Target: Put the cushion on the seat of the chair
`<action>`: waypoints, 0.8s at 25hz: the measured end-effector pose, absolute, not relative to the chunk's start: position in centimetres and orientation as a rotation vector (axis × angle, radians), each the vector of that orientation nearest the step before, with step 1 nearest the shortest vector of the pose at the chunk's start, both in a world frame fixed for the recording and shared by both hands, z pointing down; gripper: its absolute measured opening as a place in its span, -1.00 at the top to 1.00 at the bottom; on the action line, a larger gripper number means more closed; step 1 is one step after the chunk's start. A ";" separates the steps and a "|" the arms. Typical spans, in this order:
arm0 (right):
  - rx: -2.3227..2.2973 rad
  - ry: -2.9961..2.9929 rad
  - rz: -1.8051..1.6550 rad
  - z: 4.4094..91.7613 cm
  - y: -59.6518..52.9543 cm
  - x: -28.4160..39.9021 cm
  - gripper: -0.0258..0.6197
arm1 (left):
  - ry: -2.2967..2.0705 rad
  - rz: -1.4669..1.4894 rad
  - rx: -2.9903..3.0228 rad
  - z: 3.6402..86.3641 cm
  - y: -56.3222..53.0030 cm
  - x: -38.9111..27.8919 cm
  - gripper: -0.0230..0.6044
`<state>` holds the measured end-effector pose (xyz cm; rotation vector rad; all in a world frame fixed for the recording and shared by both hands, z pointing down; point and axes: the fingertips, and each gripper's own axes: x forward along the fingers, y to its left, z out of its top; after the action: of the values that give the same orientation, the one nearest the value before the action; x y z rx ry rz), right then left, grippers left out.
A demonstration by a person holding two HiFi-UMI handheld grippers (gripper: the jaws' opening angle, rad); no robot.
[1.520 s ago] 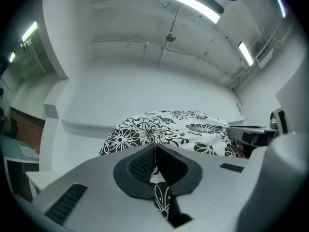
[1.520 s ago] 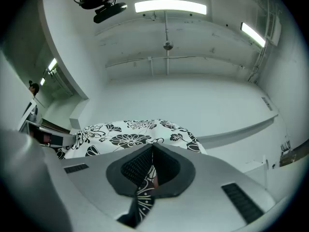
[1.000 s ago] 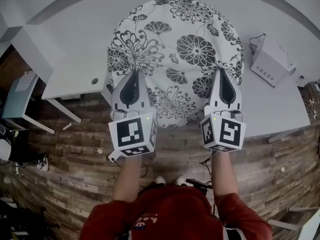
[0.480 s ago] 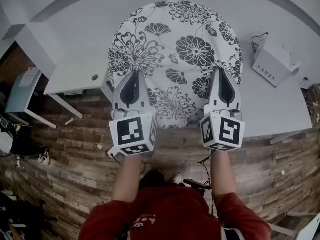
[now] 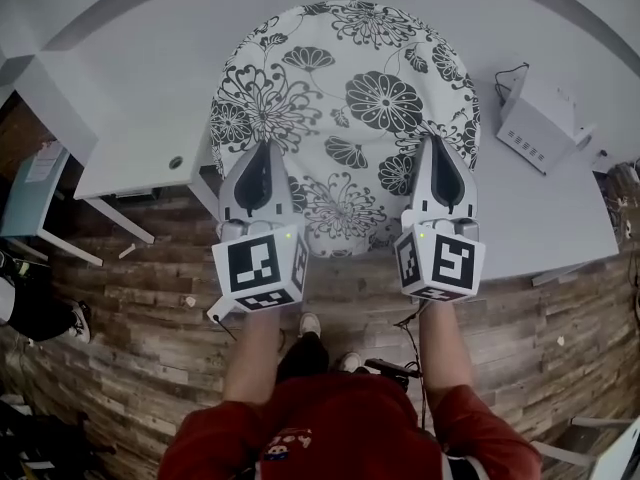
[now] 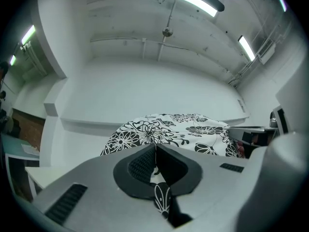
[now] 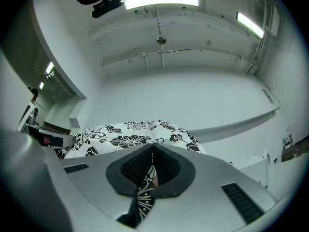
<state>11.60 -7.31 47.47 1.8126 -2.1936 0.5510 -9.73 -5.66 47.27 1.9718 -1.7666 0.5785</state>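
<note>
The cushion looks soft, light and floppy, best held at its near edge, where the left gripper and right gripper pinch its fabric with closed fingers.

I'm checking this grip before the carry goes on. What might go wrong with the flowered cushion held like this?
Both the left gripper and the right gripper are shut on only the near rim of the round black-and-white flowered cushion, so the fabric may slip and the far side sag. The white box with a cable sits close to its right edge on the white table; a swing might knock it.
</note>
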 end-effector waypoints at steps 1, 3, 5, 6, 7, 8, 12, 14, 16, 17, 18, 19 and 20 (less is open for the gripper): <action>1.815 -2.189 0.545 47.7 -7.3 11.7 0.83 | -1.764 0.572 1.976 47.5 -5.8 -9.7 0.84; 1.822 -2.184 0.536 48.2 -7.5 11.7 0.83 | -1.762 0.560 1.983 48.1 -5.9 -9.6 0.84; 1.827 -2.186 0.529 48.4 -7.5 11.7 0.83 | -1.765 0.552 1.989 48.3 -6.0 -9.7 0.84; 1.830 -2.186 0.524 48.5 -7.5 11.7 0.83 | -1.767 0.549 1.993 48.4 -6.1 -9.7 0.84; 1.832 -2.187 0.519 48.5 -7.5 11.7 0.83 | -1.768 0.546 1.996 48.4 -6.1 -9.7 0.84; 1.834 -2.187 0.514 48.5 -7.4 11.7 0.83 | -1.769 0.543 1.999 48.4 -6.1 -9.7 0.84; 1.838 -2.194 0.499 48.5 -7.2 11.6 0.83 | -1.777 0.537 2.013 48.4 -6.1 -9.7 0.84; 1.844 -2.197 0.490 48.6 -7.2 11.6 0.83 | -1.780 0.531 2.022 48.4 -6.0 -9.7 0.84; 1.850 -2.200 0.477 48.6 -7.1 11.6 0.83 | -1.783 0.519 2.032 48.4 -6.0 -9.7 0.84; 1.854 -2.203 0.470 48.6 -7.1 11.6 0.83 | -1.784 0.513 2.038 48.4 -6.0 -9.7 0.84; 1.858 -2.208 0.463 48.6 -7.1 11.6 0.83 | -1.787 0.508 2.044 48.5 -5.9 -9.7 0.84; 1.860 -2.213 0.458 48.8 -7.0 11.6 0.83 | -1.791 0.504 2.048 48.5 -5.9 -9.7 0.84; 1.861 -2.219 0.454 48.9 -7.0 11.6 0.83 | -1.796 0.502 2.052 48.5 -5.8 -9.7 0.84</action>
<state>11.56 -7.01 48.89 1.8614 -2.2188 0.4544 -9.74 -5.84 48.54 2.0515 -1.7964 0.5015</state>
